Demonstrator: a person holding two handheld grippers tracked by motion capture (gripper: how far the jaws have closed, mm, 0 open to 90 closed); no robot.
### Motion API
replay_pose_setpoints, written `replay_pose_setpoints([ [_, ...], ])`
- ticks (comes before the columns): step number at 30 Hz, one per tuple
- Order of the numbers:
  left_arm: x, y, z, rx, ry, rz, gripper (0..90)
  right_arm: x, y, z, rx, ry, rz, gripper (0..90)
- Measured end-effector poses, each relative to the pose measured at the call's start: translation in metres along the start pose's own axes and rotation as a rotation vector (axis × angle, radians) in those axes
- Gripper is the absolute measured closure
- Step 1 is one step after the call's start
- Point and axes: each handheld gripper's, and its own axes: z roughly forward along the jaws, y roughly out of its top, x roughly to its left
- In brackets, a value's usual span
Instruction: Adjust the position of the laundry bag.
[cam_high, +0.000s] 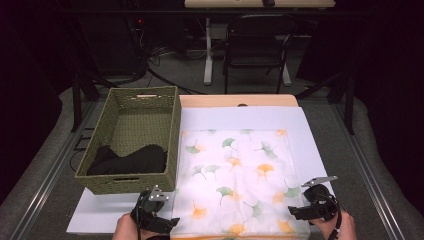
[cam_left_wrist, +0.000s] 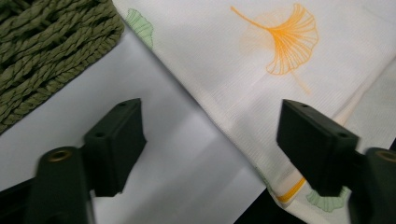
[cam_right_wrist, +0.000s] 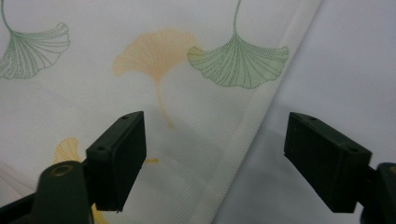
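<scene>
Grippers both open at the cloth's near corners, nothing pinched yet.
I read left gripper (cam_high: 172, 220) and right gripper (cam_high: 292, 211) straddling the edges of the cloth (cam_high: 235, 180), flat on the white board (cam_high: 100, 215); fold not begun, basket (cam_high: 170, 107) alongside.

1. The right gripper (cam_right_wrist: 212, 158) hung over the cloth (cam_right_wrist: 140, 93), its 2 black jaws standing apart with nothing pressed between them.
2. The cloth's hemmed edge (cam_right_wrist: 252, 121) ran diagonally between the jaws.
3. A green ginkgo leaf (cam_right_wrist: 238, 63) and an orange leaf (cam_right_wrist: 154, 53) were printed on the cloth.
4. A pale sheet (cam_right_wrist: 345, 60) lay beside the hem.
</scene>
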Motion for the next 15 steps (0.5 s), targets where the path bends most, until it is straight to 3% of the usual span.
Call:
replay_pose_setpoints([
  [1, -0.0002, 0.0, 0.0006, 0.002, -0.016, 0.0, 30.5, 0.0003, 0.0002, 0.0004, 0.008, -0.009, -0.005, 26.1],
  [3, -0.0017, 0.0001, 0.0014, 0.004, 0.0, 0.012, 33.3, 0.0007, 0.0002, 0.0011, 0.016, -0.019, -0.005, 29.2],
  [8, -0.0027, 0.0007, 0.0057, 0.026, -0.012, 0.015, 39.1, 0.0003, -0.0007, 0.0037, 0.025, -0.034, 0.004, 39.1],
  [15, -0.0093, 0.0025, 0.0102, 0.03, 0.037, 0.027, 44.9, 0.0029, -0.0001, 0.0032, 0.028, -0.059, 0.006, 47.6],
])
